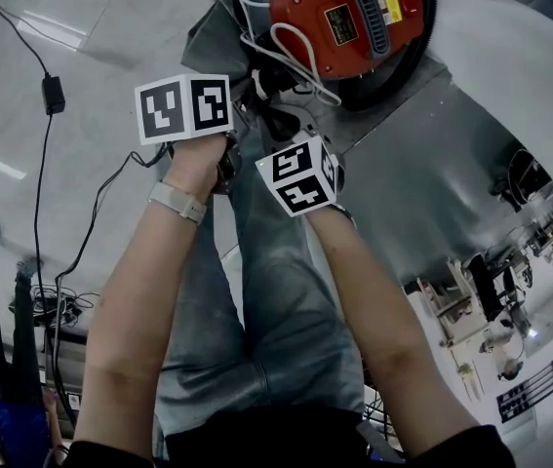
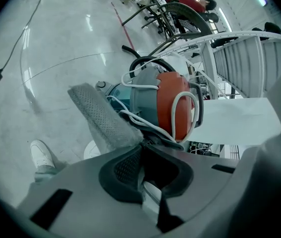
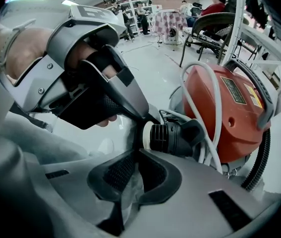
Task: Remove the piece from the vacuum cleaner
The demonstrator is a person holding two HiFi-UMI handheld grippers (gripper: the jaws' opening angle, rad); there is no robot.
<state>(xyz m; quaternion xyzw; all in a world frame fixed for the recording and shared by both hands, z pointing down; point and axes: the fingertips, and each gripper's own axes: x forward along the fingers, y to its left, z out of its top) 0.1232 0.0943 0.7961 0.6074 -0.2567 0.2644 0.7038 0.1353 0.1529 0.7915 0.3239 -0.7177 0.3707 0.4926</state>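
Grey bendy hose [image 2: 100,118] looks light and squashy; left gripper [image 2: 142,150] and right gripper [image 3: 133,157] both squeeze it; hold near the hard black ribbed collar [image 3: 172,139].

An open lab: glossy floor [image 2: 56,73], trailing cables [image 1: 37,213], office chairs [image 3: 213,23], seated people [image 3: 215,3].

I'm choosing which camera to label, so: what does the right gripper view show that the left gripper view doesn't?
Only the right gripper view: the left gripper, held in a hand, and a clear look at the black ribbed hose connector. Only the left gripper view: a grey mesh strip pinched in its tongs, a white shoe and a white railing. Both: the red vacuum cleaner with a white cord over it.
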